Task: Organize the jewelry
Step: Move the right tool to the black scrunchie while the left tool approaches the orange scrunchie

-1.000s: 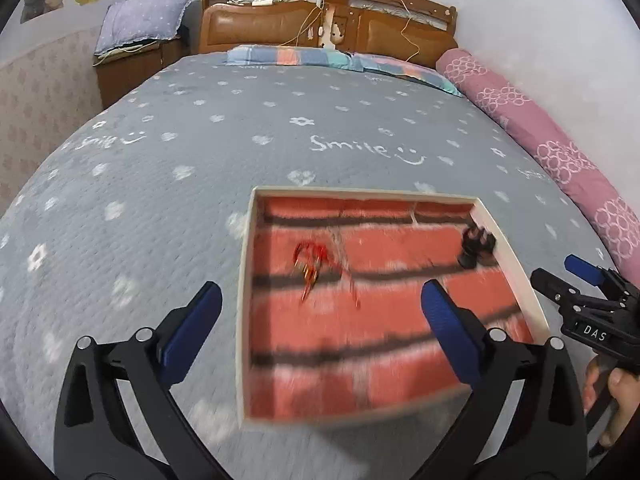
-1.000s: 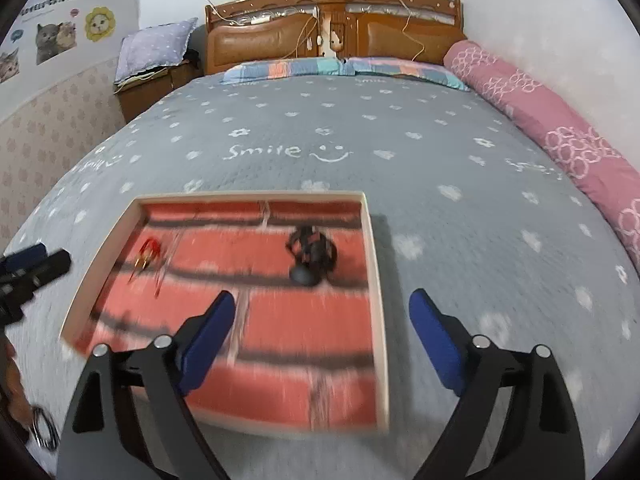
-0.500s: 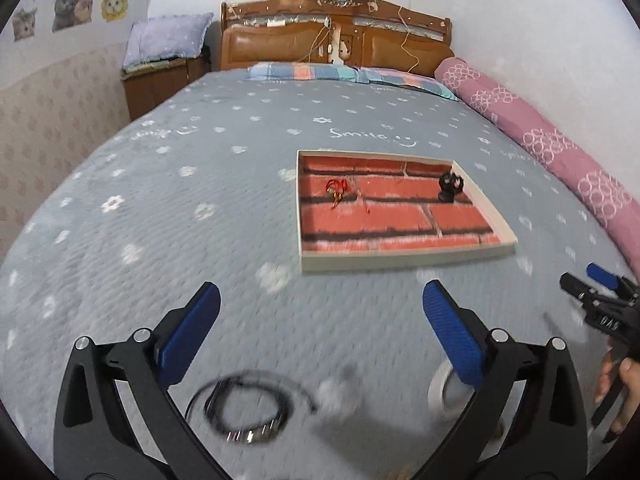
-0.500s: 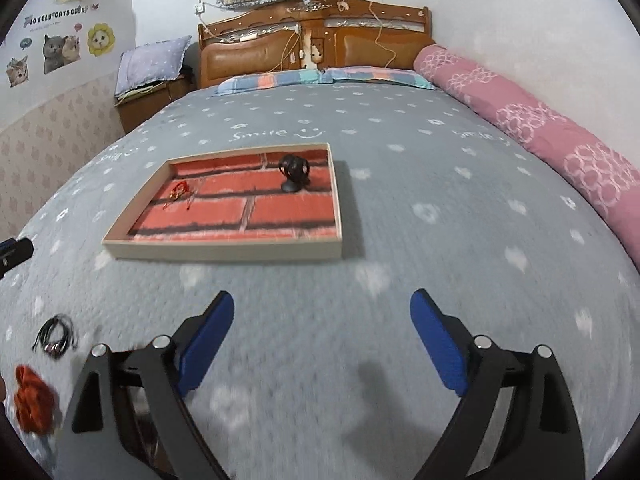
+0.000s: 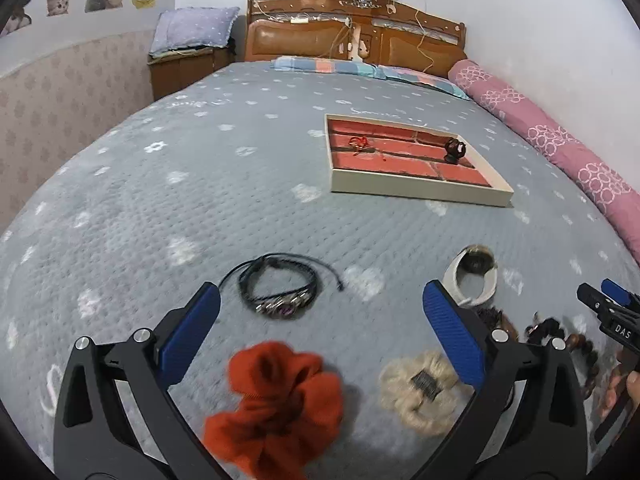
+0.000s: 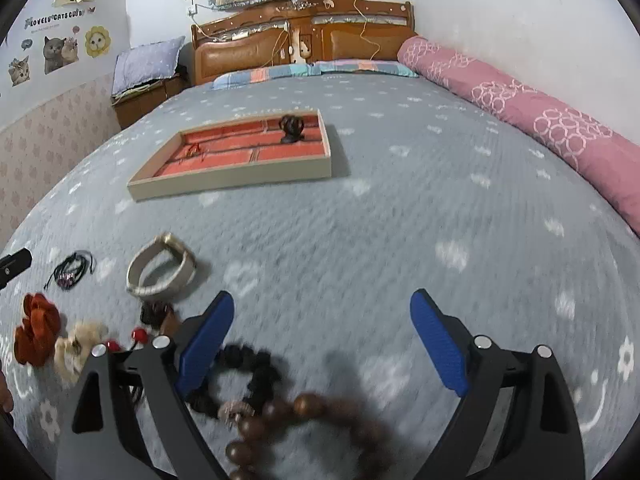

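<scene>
Your bed (image 5: 168, 200), grey spread w/ white flowers. On it: tray (image 5: 416, 190) mid-bed; near you black cord bracelet (image 5: 276, 290), red scrunchie (image 5: 276, 400), cream scrunchie (image 5: 416, 394), white band (image 6: 160, 270), brown beads (image 6: 304, 420); pink bolster (image 6: 520, 92) along wall.

A home bedroom. A wide bed (image 5: 200, 184) under a grey quilt printed with white flowers fills the view, backed by a carved wooden headboard (image 5: 356, 32) with padded leather panels. A striped pillow (image 6: 312, 70) lies at its head and a pink bolster (image 6: 520, 100) along the wall side. A wooden nightstand (image 5: 180, 68) beside the bed carries a lilac pillow. Cat stickers (image 6: 56, 54) decorate the wall above patterned pink wallpaper (image 5: 60, 100).
</scene>
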Action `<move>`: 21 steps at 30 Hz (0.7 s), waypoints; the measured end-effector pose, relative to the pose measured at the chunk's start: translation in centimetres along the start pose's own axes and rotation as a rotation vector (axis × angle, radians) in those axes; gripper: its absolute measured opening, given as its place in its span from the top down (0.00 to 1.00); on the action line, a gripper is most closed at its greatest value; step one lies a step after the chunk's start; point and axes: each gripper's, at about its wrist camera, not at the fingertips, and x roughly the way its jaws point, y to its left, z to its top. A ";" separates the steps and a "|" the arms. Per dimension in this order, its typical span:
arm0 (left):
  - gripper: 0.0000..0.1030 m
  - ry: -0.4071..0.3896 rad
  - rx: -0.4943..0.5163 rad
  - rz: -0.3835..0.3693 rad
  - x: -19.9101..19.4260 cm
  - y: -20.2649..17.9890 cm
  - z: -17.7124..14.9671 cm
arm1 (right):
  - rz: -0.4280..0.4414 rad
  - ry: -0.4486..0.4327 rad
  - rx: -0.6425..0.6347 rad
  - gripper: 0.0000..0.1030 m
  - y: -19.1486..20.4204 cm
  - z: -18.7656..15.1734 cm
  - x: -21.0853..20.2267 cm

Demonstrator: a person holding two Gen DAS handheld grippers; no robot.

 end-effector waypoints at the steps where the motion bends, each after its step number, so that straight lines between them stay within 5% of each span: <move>1: 0.05 -0.003 0.002 0.004 -0.2 0.1 -0.3 | 0.001 -0.001 0.002 0.14 0.1 -0.4 -0.2; 21: 0.05 0.046 0.026 0.021 -0.3 0.8 -5.4 | -0.002 0.024 -0.085 0.20 2.4 -3.2 0.3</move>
